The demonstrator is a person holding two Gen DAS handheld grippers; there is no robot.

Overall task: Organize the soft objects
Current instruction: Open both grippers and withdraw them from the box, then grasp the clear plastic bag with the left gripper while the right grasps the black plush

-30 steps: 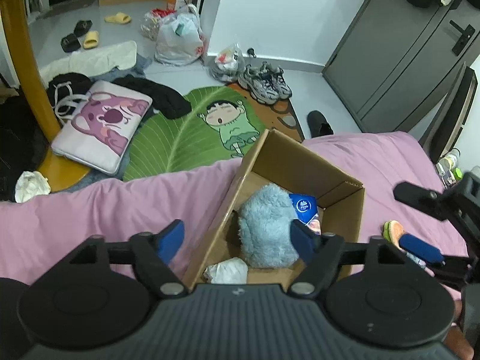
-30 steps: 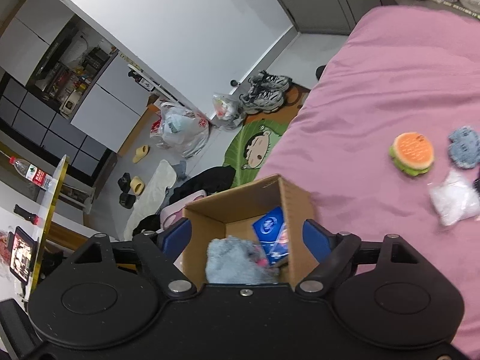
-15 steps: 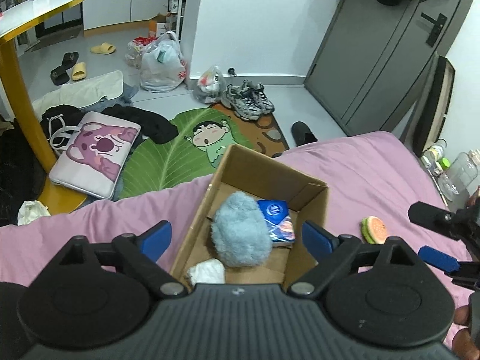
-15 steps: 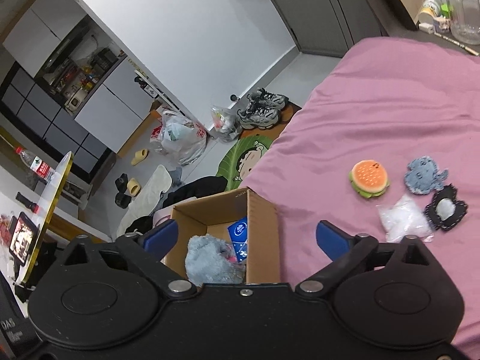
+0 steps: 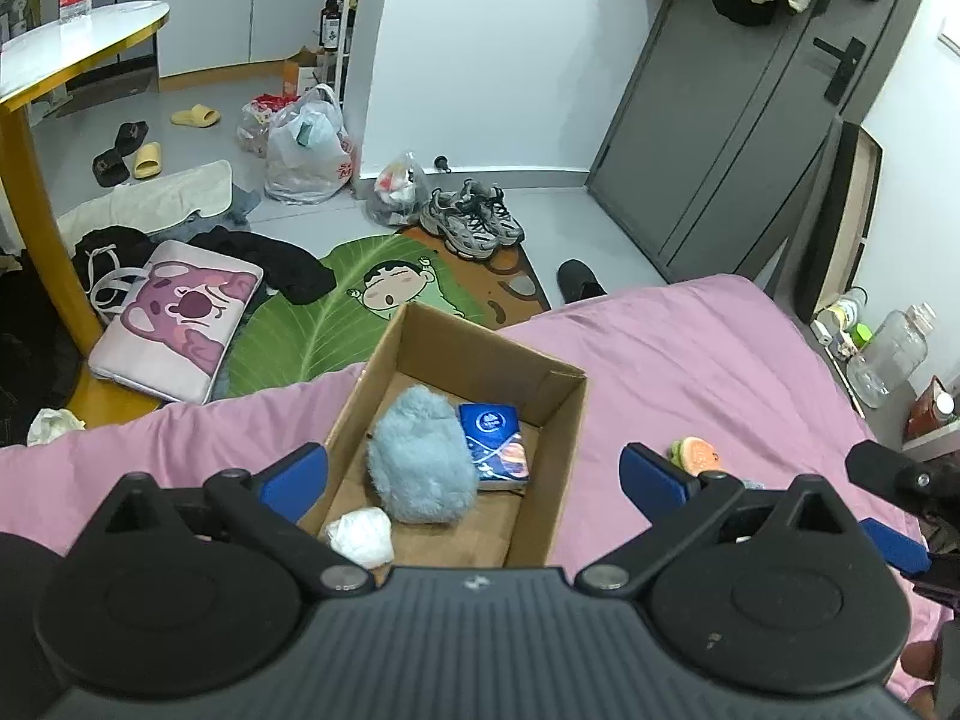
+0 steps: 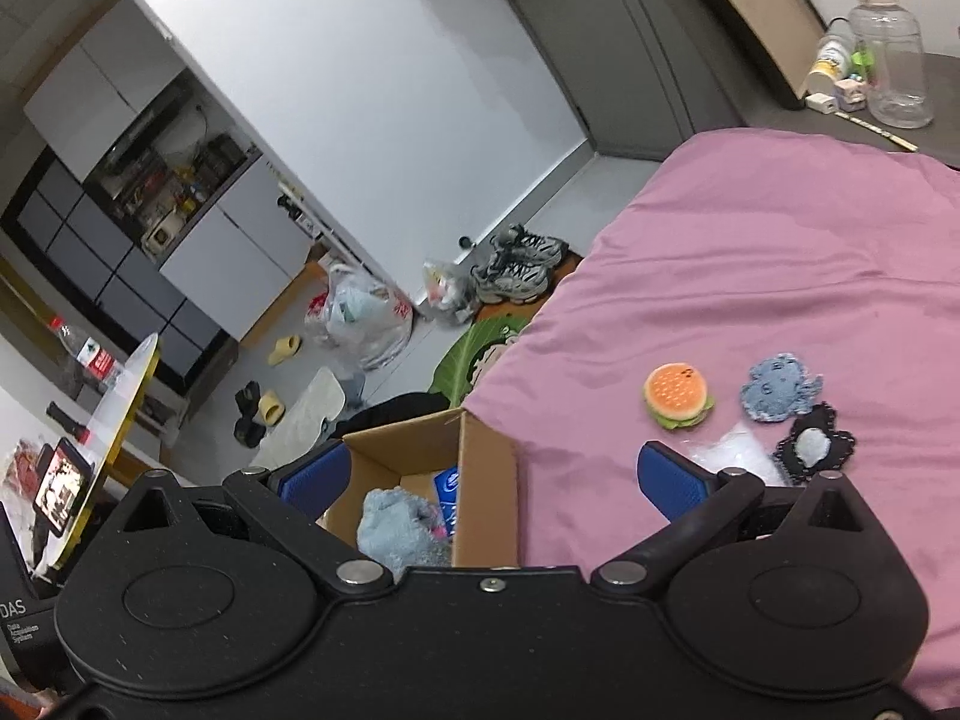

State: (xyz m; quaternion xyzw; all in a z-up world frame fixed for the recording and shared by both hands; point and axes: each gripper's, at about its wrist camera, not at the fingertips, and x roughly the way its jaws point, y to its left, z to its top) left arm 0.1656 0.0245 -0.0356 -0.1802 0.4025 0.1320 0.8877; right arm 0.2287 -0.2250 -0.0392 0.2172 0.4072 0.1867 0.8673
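Left gripper (image 5: 474, 471): jaws still opening, nothing between the pads, poised above the cardboard box (image 5: 558, 420) at the bed's floor-side edge. Already in the box: fluffy blue plush (image 5: 420, 468), tissue pack (image 5: 495, 444), white wad (image 5: 360, 534) in the near corner.

Right gripper (image 6: 492, 474): spread wide, empty, with the box under its left finger and the loose pile beyond its right finger.

On the pink bedspread (image 6: 780, 276), toward the middle of the bed and well apart from the box: burger plush (image 6: 678, 396), blue fabric piece (image 6: 777, 390) just beside it, clear plastic bag (image 6: 729, 453) and black lace-edged piece (image 6: 816, 447) nearer, partly behind the right finger.

Relation to steer by: remaining soft items lie forward and to the right of the right gripper, box to its left. Burger roughly round, no long axis to line up with. Right hand judged the nearer; left gripper sees only the burger's edge (image 5: 693, 453) past its own right finger, the box lying between.
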